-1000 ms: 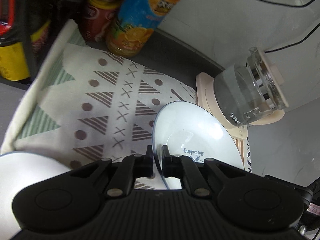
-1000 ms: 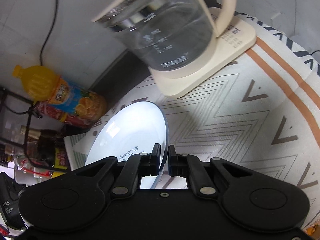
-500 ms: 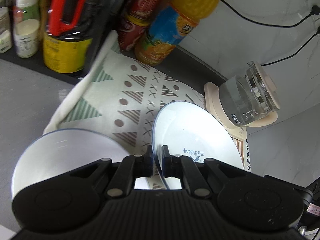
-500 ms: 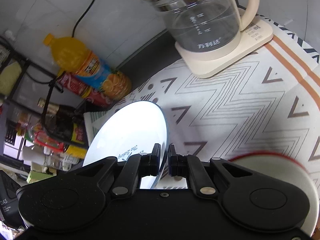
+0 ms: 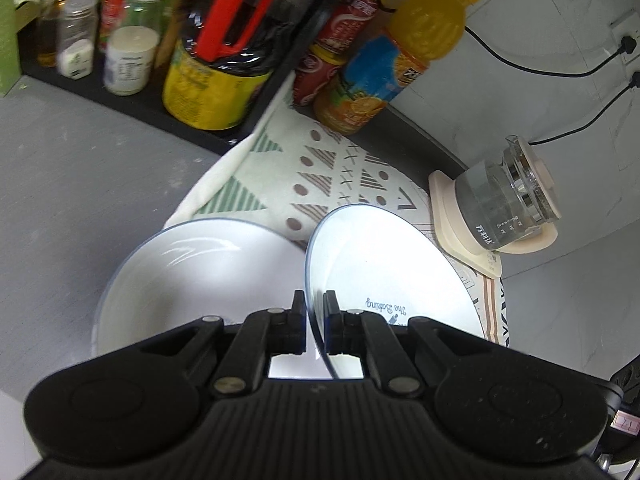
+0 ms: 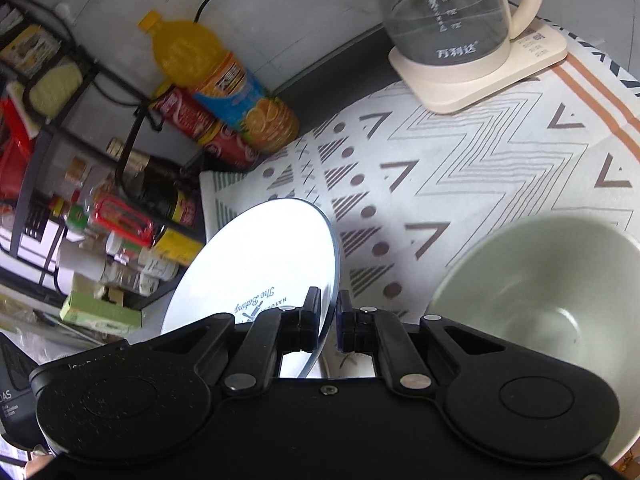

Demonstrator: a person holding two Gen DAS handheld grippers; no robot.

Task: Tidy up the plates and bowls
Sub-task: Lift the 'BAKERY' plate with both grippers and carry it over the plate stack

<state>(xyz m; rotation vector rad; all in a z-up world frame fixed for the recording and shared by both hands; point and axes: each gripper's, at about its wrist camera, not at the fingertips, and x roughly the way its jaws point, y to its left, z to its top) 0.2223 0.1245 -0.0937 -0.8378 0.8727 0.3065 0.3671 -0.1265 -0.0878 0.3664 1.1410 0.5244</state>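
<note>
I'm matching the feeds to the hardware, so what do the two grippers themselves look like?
Both are matte black plastic. The left gripper has a ribbed central body, two round domed housings, silver pivot screws on angled links, and short blocky fingers. The right gripper has the same shape but a smooth, dust-speckled body with one small centre screw. No hands or sleeves show.

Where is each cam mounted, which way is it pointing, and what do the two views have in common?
Left wrist: on the left gripper, looking down along its fingers, which pinch the printed plate by its rim; a second white dish lies left, spice shelf beyond.
Right wrist: on the right gripper, angled down at the patterned mat, clamped on the plate's opposite rim; green bowl at right.
Shared: plate, mat, orange juice bottle, glass kettle.
</note>
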